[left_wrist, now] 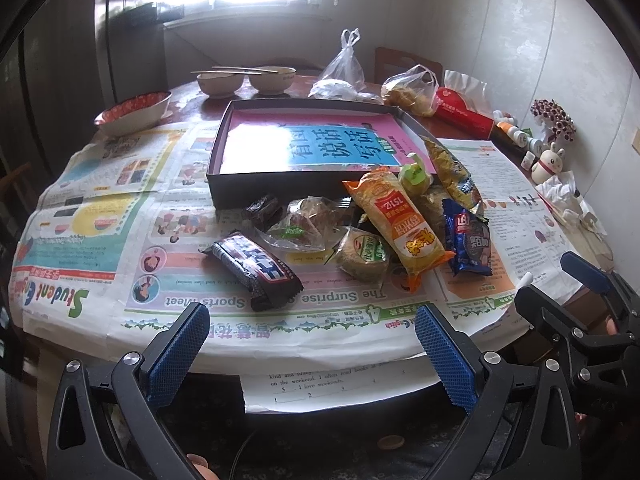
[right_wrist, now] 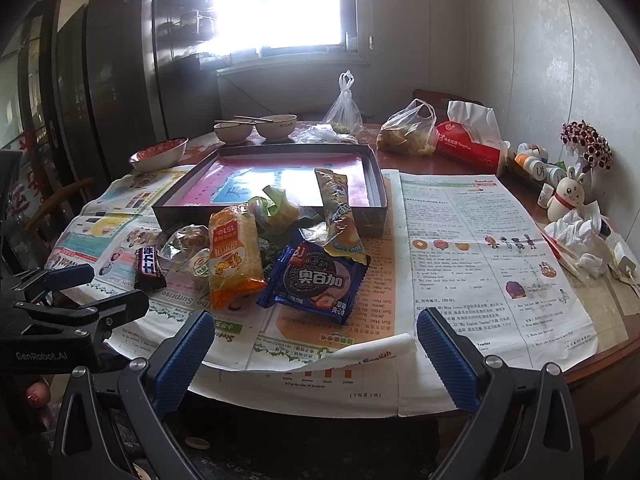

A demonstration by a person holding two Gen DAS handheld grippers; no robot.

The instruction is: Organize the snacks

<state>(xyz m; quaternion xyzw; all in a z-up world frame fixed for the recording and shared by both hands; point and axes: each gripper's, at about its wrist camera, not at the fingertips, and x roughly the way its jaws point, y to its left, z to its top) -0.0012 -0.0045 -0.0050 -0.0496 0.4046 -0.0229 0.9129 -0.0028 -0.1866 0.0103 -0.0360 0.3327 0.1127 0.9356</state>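
A pile of snacks lies on newspaper in front of a shallow dark box [left_wrist: 224,148] with a pink and blue sheet inside; the box also shows in the right wrist view [right_wrist: 376,200]. The pile holds a dark chocolate bar [left_wrist: 256,268] [right_wrist: 148,268], an orange pack [left_wrist: 400,224] [right_wrist: 234,256], a blue cookie pack [left_wrist: 468,240] [right_wrist: 316,280], a yellow chip bag [left_wrist: 452,172] [right_wrist: 340,216] and small wrapped cakes [left_wrist: 360,254]. My left gripper [left_wrist: 312,356] is open and empty at the table's near edge. My right gripper [right_wrist: 316,360] is open and empty, to the right of the left one.
Three bowls stand at the back: a red-patterned one [left_wrist: 132,114] and two with chopsticks [left_wrist: 244,78]. Plastic bags [left_wrist: 408,88], a red tissue pack [right_wrist: 468,144], small bottles and a rabbit figure [right_wrist: 568,196] sit at the back right. Crumpled tissue [right_wrist: 580,232] lies by the wall.
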